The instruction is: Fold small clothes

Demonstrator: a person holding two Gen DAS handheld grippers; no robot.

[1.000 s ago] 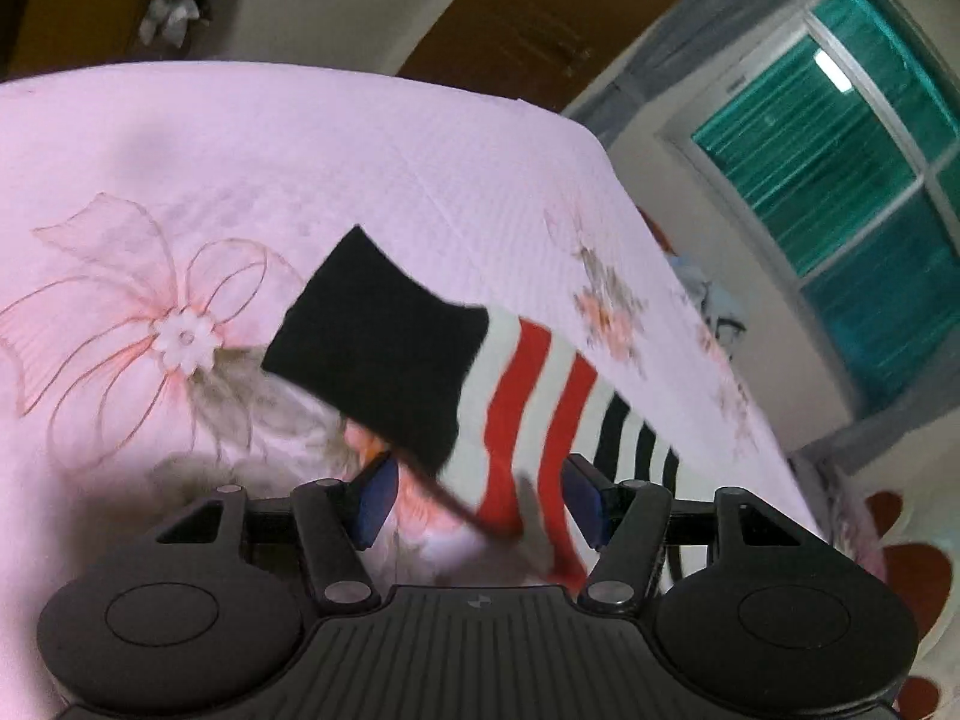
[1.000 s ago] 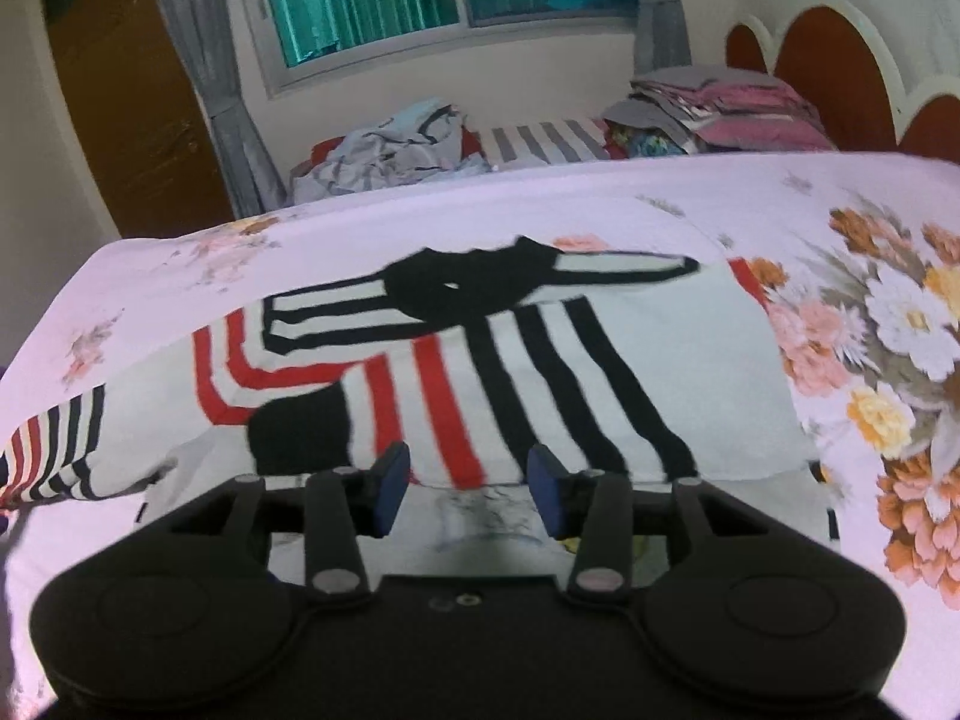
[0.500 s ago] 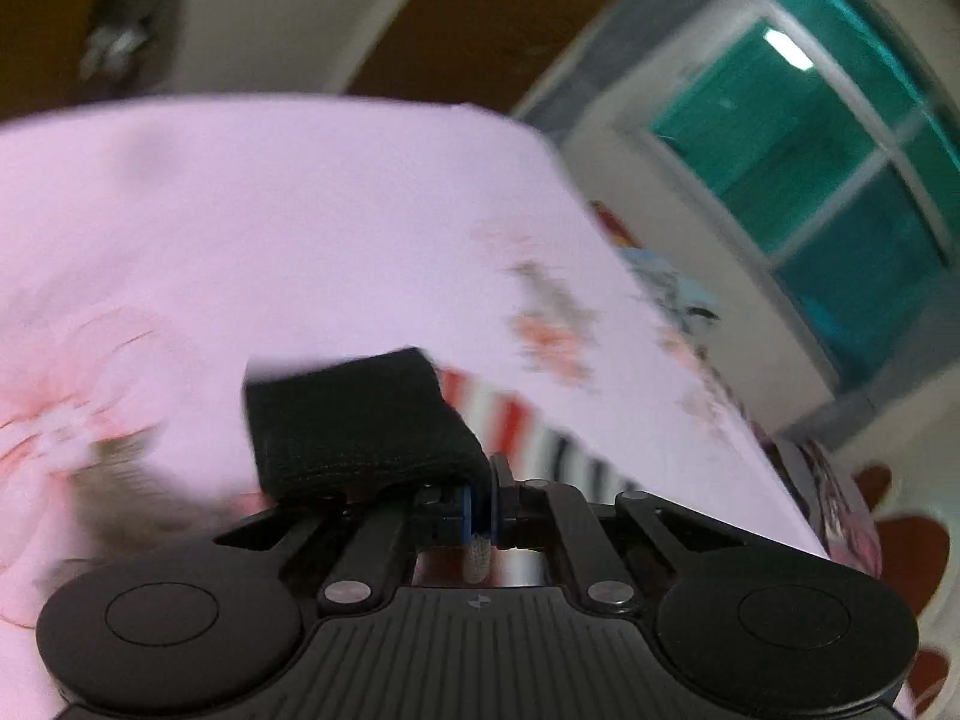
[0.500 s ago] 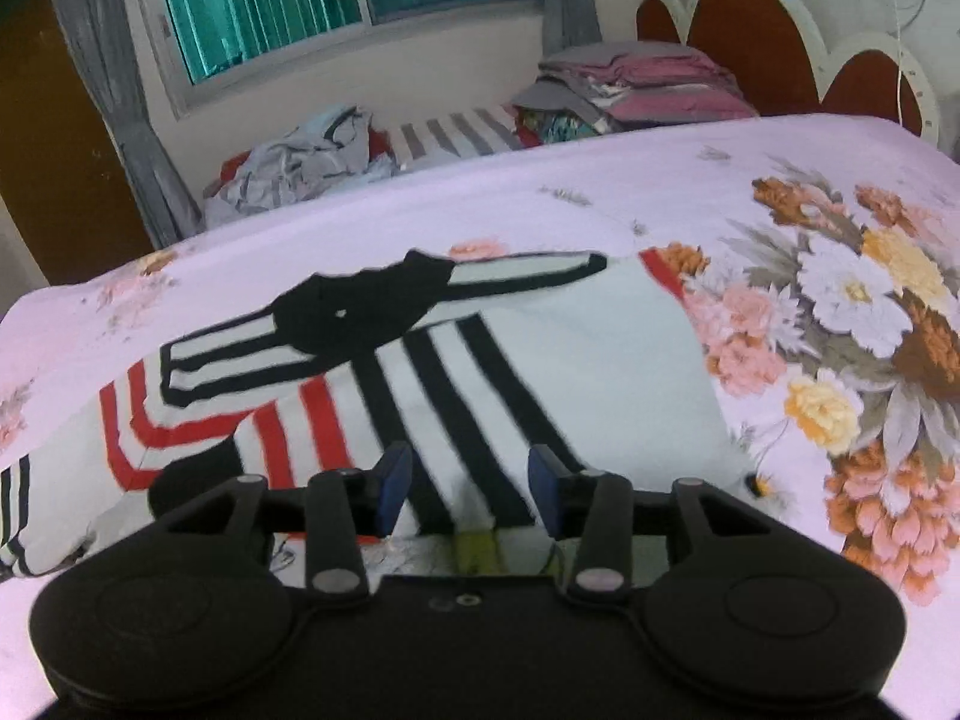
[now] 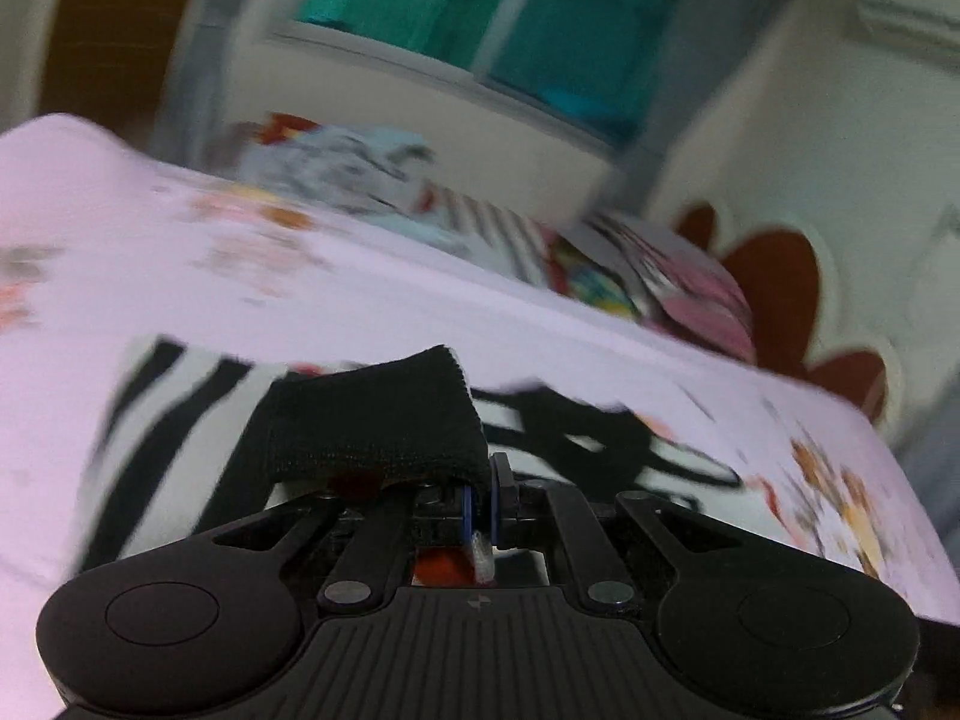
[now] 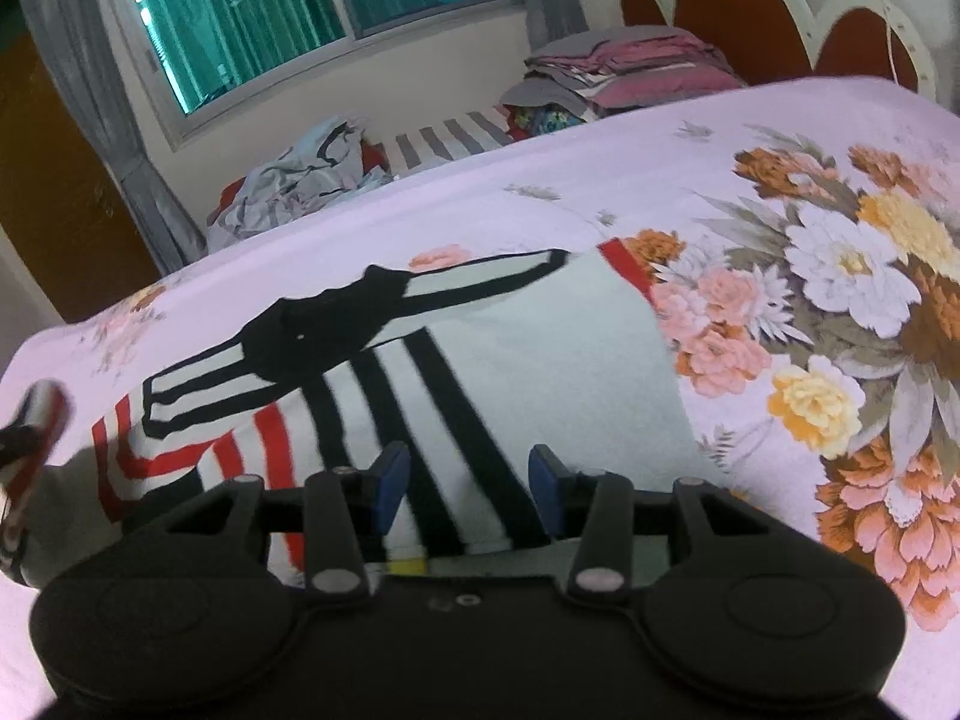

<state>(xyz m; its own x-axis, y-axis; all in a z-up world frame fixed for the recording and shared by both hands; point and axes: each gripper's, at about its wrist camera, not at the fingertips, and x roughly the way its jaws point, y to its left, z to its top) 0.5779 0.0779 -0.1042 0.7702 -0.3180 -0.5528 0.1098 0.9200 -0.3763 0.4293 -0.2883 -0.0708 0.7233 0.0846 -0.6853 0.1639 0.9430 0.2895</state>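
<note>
A small white sweater [image 6: 540,360] with black and red stripes lies flat on the pink floral bedsheet [image 6: 780,138]. My left gripper [image 5: 478,504] is shut on the sleeve's black cuff [image 5: 372,420] and holds it lifted over the sweater body [image 5: 600,438]; this view is blurred. The lifted striped sleeve [image 6: 36,420] shows at the left edge of the right wrist view. My right gripper [image 6: 461,483] is open and empty, just above the sweater's lower hem, its fingers either side of a black stripe.
A heap of loose clothes [image 6: 300,180] and a stack of folded clothes [image 6: 624,72] lie at the bed's far edge under the window. A headboard [image 6: 780,30] stands at the right. Floral print covers the sheet to the right of the sweater.
My left gripper closed on the sleeve cuff, lifted it and swung it over toward the sweater body. My right gripper moved closer over the hem and stayed open.
</note>
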